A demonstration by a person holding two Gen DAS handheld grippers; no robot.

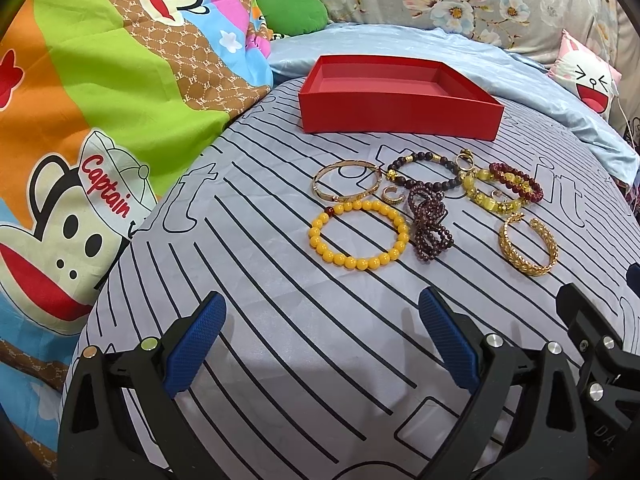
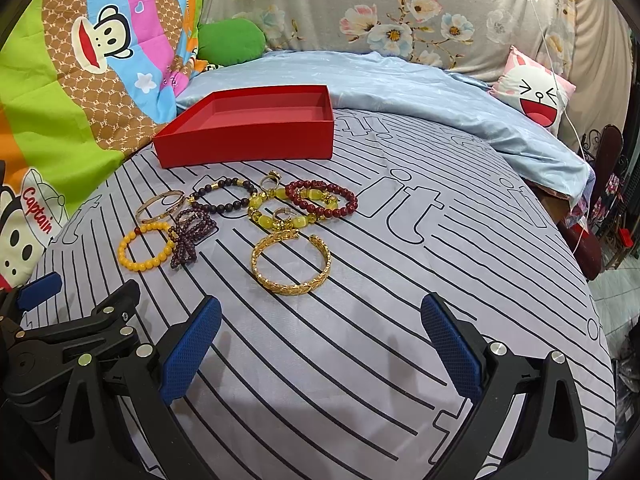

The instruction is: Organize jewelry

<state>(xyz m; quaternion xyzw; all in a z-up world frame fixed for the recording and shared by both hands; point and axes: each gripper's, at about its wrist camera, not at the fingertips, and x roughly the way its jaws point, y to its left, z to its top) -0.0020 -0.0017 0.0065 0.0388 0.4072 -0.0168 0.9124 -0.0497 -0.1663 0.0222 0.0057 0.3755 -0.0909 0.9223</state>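
The jewelry lies in a loose cluster on the striped bed sheet [image 1: 280, 360], just in front of the red box [image 1: 400, 110], which sits open and empty at upper centre of both views. In the left wrist view the yellow bracelet [image 1: 359, 235] lies nearest, at centre, with the gold bangle [image 1: 346, 180] behind it and a garnet strand [image 1: 430, 222] bunched to its right. The gold cuff [image 2: 291, 265] lies apart at the cluster's near right, its gap turned toward the box. The box's long side runs across the frame.

The right wrist view alone shows the bed's right edge, the floor beyond it, and a wide bare stretch of sheet at right. The left wrist view shows more of the cartoon quilt [image 1: 100, 100] crowding the left edge.

The left tongs [image 1: 322, 344] stand wide apart at the bottom, holding nothing, above the sheet. The right tongs [image 2: 320, 344] likewise gape empty; the cuff lies just beyond them.
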